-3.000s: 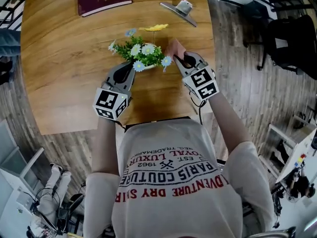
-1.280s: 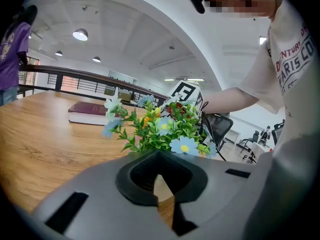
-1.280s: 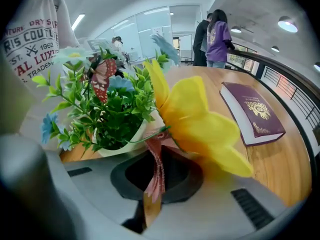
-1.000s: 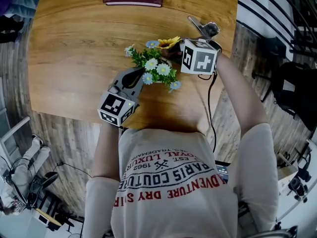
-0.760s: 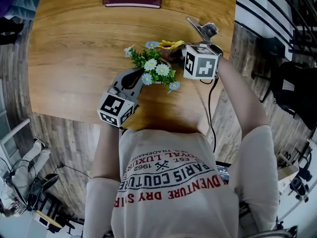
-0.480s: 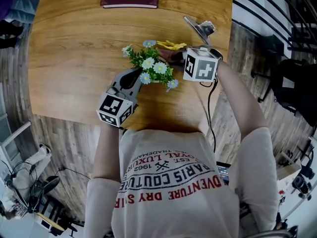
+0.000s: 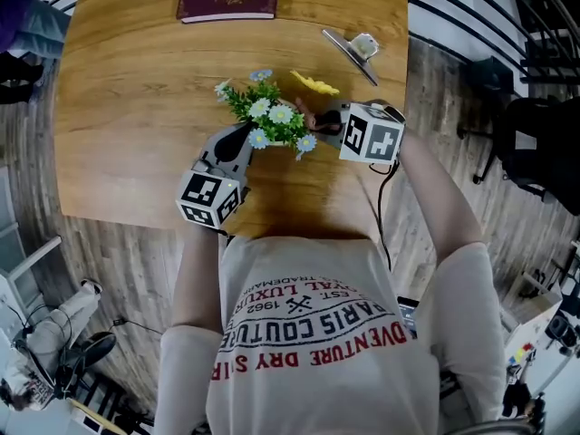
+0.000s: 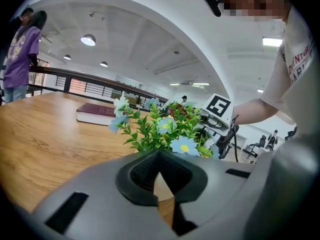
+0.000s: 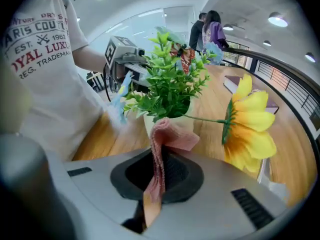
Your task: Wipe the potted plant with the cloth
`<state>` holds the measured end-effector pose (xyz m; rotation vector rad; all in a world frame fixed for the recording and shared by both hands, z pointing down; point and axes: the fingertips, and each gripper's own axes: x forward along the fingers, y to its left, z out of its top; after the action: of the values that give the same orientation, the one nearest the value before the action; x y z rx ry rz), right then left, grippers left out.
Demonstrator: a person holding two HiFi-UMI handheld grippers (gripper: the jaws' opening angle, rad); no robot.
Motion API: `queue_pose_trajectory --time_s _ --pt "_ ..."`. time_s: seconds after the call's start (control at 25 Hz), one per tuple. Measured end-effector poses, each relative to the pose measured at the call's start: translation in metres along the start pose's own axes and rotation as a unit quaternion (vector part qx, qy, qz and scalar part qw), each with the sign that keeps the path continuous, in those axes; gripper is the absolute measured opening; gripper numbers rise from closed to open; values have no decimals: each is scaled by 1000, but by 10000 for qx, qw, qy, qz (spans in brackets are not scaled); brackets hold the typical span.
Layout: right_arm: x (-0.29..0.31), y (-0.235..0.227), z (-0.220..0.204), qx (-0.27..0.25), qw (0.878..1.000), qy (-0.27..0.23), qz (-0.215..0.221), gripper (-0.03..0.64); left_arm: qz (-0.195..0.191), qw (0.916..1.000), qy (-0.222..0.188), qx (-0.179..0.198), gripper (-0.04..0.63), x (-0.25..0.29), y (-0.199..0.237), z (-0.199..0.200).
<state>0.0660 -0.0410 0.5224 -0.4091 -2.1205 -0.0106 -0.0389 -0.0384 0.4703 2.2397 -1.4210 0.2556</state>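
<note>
Potted plant: upright on the wooden counter, between the two grippers.
Left gripper: jaws clenched on nothing, tips just beside the plant's left side, under the foliage.
Right gripper: jaws grasping the pink cloth.
Cloth: its folded top sticks out past the jaws, right at the plant's base; contact unclear.
Yellow flower: leaning out on its stem, right of the cloth.

Leafy potted plant stands upright; folded pink cloth apparently rests against it.
</note>
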Motion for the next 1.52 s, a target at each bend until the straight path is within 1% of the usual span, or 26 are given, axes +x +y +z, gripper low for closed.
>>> queue_pose_trajectory --time_s 0.16,0.28,0.36,0.44,0.56,0.64,0.72,0.76,0.84,0.92,1.0,1.04,1.12,1.28,1.44,1.52 --pt "-12 5 -1 240 9991 -218 -269 35 161 9997 -62 -157 15 -3 4 -1" --pt "-28 4 -1 404 9971 -315 -558 35 384 9991 -124 -141 15 -12 6 4" --pt "-41 3 -1 552 9950 -329 -763 35 548 9983 -186 -30 15 -20 5 12" --pt "-56 3 1 689 9921 -363 -980 35 709 9971 -241 162 15 -30 3 23" --pt "-82 1 12 790 9853 -533 -1415 35 792 9952 -408 408 15 -42 -5 48" --pt "-100 2 24 855 9783 -769 -1723 35 828 9940 -509 504 15 -50 -11 64" --pt "-119 2 41 944 9679 -1081 -2063 35 854 9927 -613 599 15 -58 -16 80" --pt "-129 1 49 995 9608 -1246 -2268 35 857 9920 -677 637 15 -61 -19 88" --pt "-149 -4 69 1116 9423 -1597 -2721 35 847 9906 -837 666 15 -68 -22 106" --pt "-165 -10 88 1291 9209 -1937 -3125 35 810 9894 -1005 671 15 -75 -23 121" --pt "-171 -14 107 1431 9031 -2193 -3403 35 729 9883 -1103 764 15 -82 -22 132" --pt "-170 -15 119 1462 8971 -2292 -3483 35 661 9879 -1119 841 15 -85 -20 136" --pt "-162 -14 143 1477 8915 -2414 -3537 35 489 9878 -1116 975 15 -91 -15 140" --pt "-130 -10 188 1676 8928 -2441 -3395 35 204 9889 -1011 1070 15 -110 7 142" --pt "-88 -23 219 1906 8916 -2280 -3418 35 83 9889 -842 1222 15 -126 52 143" --pt "-65 -30 226 2089 8880 -2175 -3472 35 42 9890 -750 1270 15 -134 75 139"
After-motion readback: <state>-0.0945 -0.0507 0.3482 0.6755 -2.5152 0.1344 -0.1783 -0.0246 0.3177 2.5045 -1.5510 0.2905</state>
